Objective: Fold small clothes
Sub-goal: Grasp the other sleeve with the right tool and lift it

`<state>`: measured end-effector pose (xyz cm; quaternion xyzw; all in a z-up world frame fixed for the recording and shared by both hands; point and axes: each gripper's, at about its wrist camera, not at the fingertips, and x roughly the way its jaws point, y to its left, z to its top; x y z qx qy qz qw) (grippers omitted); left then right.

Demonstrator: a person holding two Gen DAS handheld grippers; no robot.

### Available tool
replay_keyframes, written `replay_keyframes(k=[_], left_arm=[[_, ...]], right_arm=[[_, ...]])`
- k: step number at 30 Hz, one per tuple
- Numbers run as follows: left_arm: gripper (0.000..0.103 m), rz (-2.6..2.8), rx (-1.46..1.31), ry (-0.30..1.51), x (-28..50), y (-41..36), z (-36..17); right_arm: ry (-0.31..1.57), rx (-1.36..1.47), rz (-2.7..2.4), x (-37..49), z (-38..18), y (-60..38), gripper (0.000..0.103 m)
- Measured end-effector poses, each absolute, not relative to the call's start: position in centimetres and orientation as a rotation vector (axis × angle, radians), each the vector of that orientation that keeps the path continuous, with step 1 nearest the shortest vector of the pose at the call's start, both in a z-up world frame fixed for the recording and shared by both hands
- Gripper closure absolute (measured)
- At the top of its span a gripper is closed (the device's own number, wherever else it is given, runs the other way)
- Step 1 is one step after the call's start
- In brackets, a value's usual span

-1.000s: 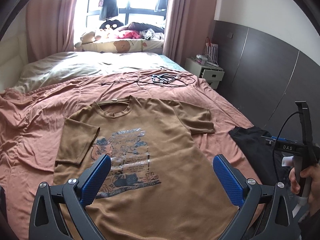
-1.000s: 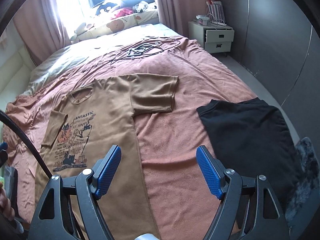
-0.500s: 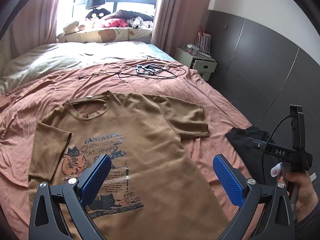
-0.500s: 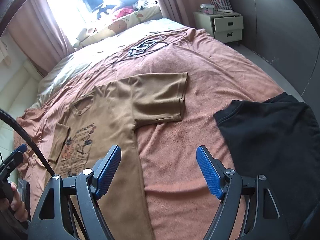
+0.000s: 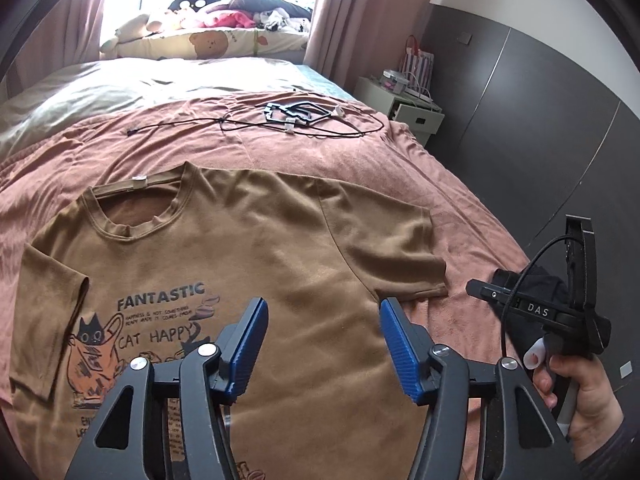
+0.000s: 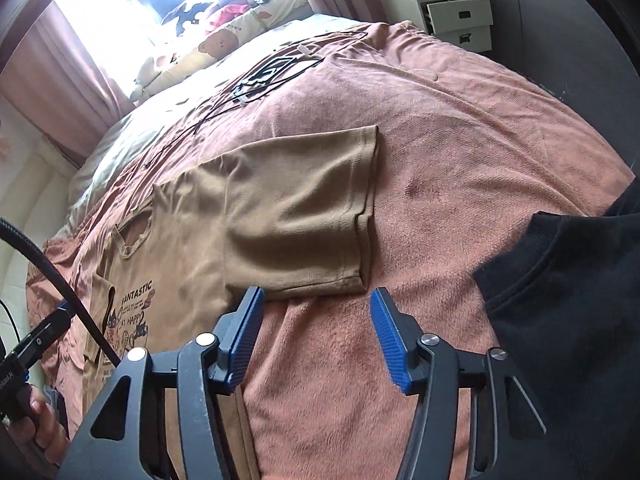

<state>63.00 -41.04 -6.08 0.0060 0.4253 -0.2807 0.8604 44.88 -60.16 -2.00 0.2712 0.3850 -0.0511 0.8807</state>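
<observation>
A brown T-shirt (image 5: 280, 264) with a cat print lies flat, front up, on the pink bedspread (image 5: 300, 152). My left gripper (image 5: 322, 340) is open and empty above the shirt's middle, near its right side. My right gripper (image 6: 316, 332) is open and empty, low over the bedspread (image 6: 460, 128) just in front of the shirt's right sleeve (image 6: 304, 216). The sleeve's lower hem lies by the left fingertip (image 6: 250, 308). The right gripper's body (image 5: 560, 312) shows in the left wrist view.
A black garment (image 6: 568, 296) lies on the bed to the right of the brown shirt. Black cables and a frame (image 5: 296, 114) lie further up the bed. A white nightstand (image 5: 404, 110) stands at the bed's right; pillows and soft toys (image 5: 208, 36) lie by the window.
Both grippers have moved forward and lower toward the shirt. The right gripper has come close to the right sleeve. Both grippers' jaws stand narrower but still open.
</observation>
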Motion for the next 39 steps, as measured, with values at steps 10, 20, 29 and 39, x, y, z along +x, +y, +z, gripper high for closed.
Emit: replay_keyframes(k=[10, 20, 29, 39], left_arm=[[0.071, -0.654, 0.045, 0.945, 65.4, -45.3, -11.5], [0.079, -0.678, 0.044, 0.973, 66.9, -48.0, -14.6], [0.084, -0.688, 0.018, 1.044, 67.3, -48.6, -17.0], [0.084, -0.721, -0.036, 1.097, 68.1, -49.2, -18.3]], right_arm=[[0.859, 0.521, -0.155, 50.6, -5.6, -61.1, 0.068], [0.808, 0.471, -0.126, 52.0, -5.0, -61.1, 0.099], [0.707, 0.468, -0.013, 50.4, 0.2, -59.4, 0.100], [0.686, 0.508, 0.123, 50.5, 2.6, -56.1, 0.100]])
